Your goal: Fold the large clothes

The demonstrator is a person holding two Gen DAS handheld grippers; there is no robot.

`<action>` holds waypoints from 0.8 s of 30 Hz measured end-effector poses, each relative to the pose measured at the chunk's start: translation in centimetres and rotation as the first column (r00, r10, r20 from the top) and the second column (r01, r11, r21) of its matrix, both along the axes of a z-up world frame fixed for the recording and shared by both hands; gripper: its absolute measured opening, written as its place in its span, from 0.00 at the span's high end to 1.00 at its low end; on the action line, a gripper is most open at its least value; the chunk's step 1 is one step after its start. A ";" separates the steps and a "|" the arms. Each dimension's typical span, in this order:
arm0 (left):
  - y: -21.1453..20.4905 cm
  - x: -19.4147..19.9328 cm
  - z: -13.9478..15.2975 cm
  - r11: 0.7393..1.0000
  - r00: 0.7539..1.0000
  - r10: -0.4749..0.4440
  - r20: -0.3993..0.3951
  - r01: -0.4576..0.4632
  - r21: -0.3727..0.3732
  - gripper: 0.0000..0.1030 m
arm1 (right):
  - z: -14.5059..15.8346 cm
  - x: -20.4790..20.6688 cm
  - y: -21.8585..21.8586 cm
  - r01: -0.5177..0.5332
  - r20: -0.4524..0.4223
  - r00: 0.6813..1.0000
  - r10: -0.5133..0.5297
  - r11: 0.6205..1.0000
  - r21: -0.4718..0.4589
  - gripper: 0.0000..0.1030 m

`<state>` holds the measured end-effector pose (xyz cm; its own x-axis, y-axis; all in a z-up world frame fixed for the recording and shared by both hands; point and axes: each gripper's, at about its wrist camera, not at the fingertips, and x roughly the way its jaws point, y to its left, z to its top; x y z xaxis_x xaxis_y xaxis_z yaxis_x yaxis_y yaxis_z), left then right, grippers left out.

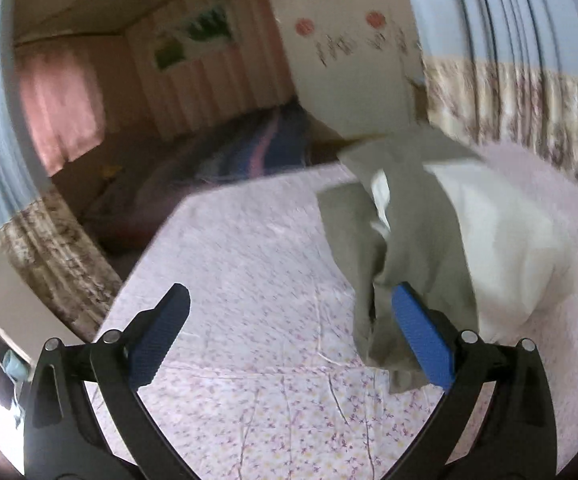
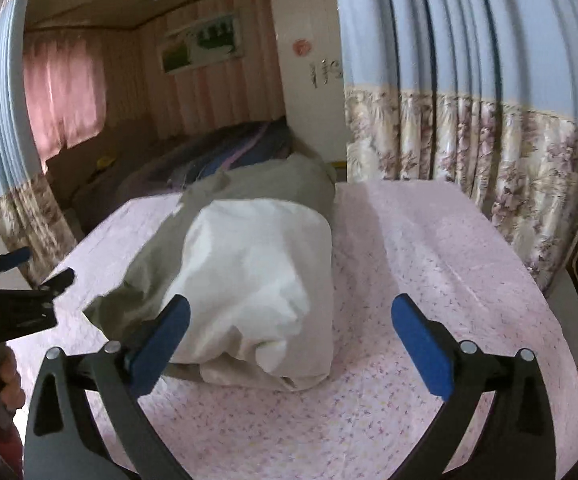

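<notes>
A large grey-and-white garment [image 2: 249, 272] lies bunched on a pink floral bed sheet [image 2: 409, 260]. In the left wrist view its grey part [image 1: 405, 240] lies in folds beside the white part [image 1: 505, 240]. My left gripper [image 1: 289, 332] is open, its right pad [image 1: 421, 340] touching the grey cloth's edge, nothing clamped. My right gripper [image 2: 289, 344] is open and empty, hovering over the near end of the white bundle, left pad [image 2: 161, 344] just in front of it. The left gripper also shows at the right wrist view's left edge [image 2: 21, 292].
Blue and floral curtains [image 2: 469, 100] hang at the right and at the left [image 1: 29, 220]. A second bed with a dark striped cover [image 1: 225, 160] stands beyond. A white wardrobe [image 1: 349, 60] is at the back. The bed sheet [image 1: 229, 280] has its far corner towards the second bed.
</notes>
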<state>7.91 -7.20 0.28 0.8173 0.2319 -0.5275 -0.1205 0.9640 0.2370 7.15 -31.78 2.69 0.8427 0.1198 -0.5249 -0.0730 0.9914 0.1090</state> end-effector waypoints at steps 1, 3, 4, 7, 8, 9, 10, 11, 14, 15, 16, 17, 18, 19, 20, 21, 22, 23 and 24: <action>0.3 -0.8 0.8 0.999 1.000 -0.010 0.010 0.011 -0.036 0.03 | 0.1 -0.1 0.3 0.008 -0.007 1.000 -0.008 1.000 -0.008 0.02; 0.9 -1.6 1.7 0.994 0.999 -0.033 0.010 0.034 -0.103 0.03 | 0.3 -0.6 1.1 0.012 -0.023 1.000 -0.012 1.000 -0.013 0.02; 1.4 -2.1 2.3 0.988 0.999 -0.038 0.011 0.040 -0.148 0.03 | 0.4 -0.6 1.1 0.010 -0.024 1.000 -0.010 1.000 -0.008 0.02; 2.3 -3.1 3.1 0.979 1.000 -0.021 0.020 0.025 -0.204 0.03 | 0.7 -1.3 1.6 0.004 -0.017 1.000 -0.004 1.000 0.003 0.02; 2.4 -3.2 3.1 0.978 1.000 -0.008 0.023 0.012 -0.207 0.03 | 0.8 -1.5 1.7 0.007 -0.016 1.000 -0.008 1.000 -0.002 0.02; 2.5 -3.4 3.2 0.978 1.000 0.006 0.024 -0.001 -0.207 0.03 | 0.9 -1.8 1.9 0.012 -0.009 1.000 -0.012 1.000 -0.011 0.02; 2.7 -3.4 3.1 0.978 1.000 0.014 0.023 -0.009 -0.207 0.03 | 1.0 -1.9 2.0 0.020 -0.005 1.000 -0.020 1.000 -0.023 0.02; 2.8 -3.6 3.0 0.979 1.000 0.023 0.019 -0.018 -0.205 0.03 | 1.1 -2.1 2.1 0.031 -0.003 1.000 -0.031 0.999 -0.039 0.02; 3.1 -3.8 2.8 0.978 1.000 0.028 0.003 -0.027 -0.206 0.03 | 1.2 -2.4 2.3 0.044 -0.002 0.999 -0.044 0.997 -0.057 0.02; 3.0 -3.8 2.8 0.978 1.000 0.027 0.000 -0.027 -0.206 0.03 | 1.3 -2.6 2.4 0.050 -0.001 0.999 -0.050 0.997 -0.060 0.02; 3.0 -4.0 2.9 0.978 1.000 0.027 0.002 -0.026 -0.206 0.03 | 1.5 -2.7 2.4 0.055 0.003 0.998 -0.055 0.996 -0.063 0.02; 3.0 -4.1 3.0 0.978 1.000 0.027 0.004 -0.025 -0.206 0.03 | 1.6 -2.8 2.4 0.061 0.006 0.998 -0.060 0.996 -0.066 0.02; 3.0 -4.3 3.2 0.979 1.000 0.026 0.009 -0.024 -0.204 0.03 | 1.9 -3.0 2.4 0.073 0.014 0.997 -0.072 0.995 -0.074 0.02; 3.0 -4.4 3.3 0.979 1.000 0.026 0.013 -0.022 -0.202 0.03 | 2.1 -3.2 2.5 0.084 0.021 0.996 -0.082 0.993 -0.083 0.02; 3.0 -4.6 3.6 0.980 0.999 0.025 0.019 -0.021 -0.199 0.03 | 2.5 -3.4 2.6 0.095 0.028 0.995 -0.093 0.991 -0.094 0.02; 3.0 -4.8 3.8 0.980 0.999 0.025 0.026 -0.019 -0.197 0.03 | 2.8 -3.6 2.8 0.103 0.036 0.994 -0.100 0.990 -0.101 0.02; 3.0 -5.1 4.1 0.981 0.999 0.023 0.035 -0.015 -0.195 0.03 | 3.0 -3.8 2.9 0.109 0.043 0.994 -0.105 0.988 -0.106 0.02; 3.0 -5.3 4.3 0.981 0.999 0.021 0.042 -0.012 -0.193 0.03 | 3.3 -4.0 3.0 0.112 0.052 0.993 -0.106 0.988 -0.111 0.02; 3.0 -5.5 4.5 0.982 0.999 0.019 0.051 -0.009 -0.191 0.03 | 3.6 -4.2 3.1 0.112 0.057 0.993 -0.106 0.987 -0.115 0.02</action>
<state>2.43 -4.20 4.79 0.8424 0.1430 -0.5196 -0.1417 0.9890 0.0425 2.98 -28.63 6.24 0.8733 -0.0345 -0.4860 0.0339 0.9994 -0.0100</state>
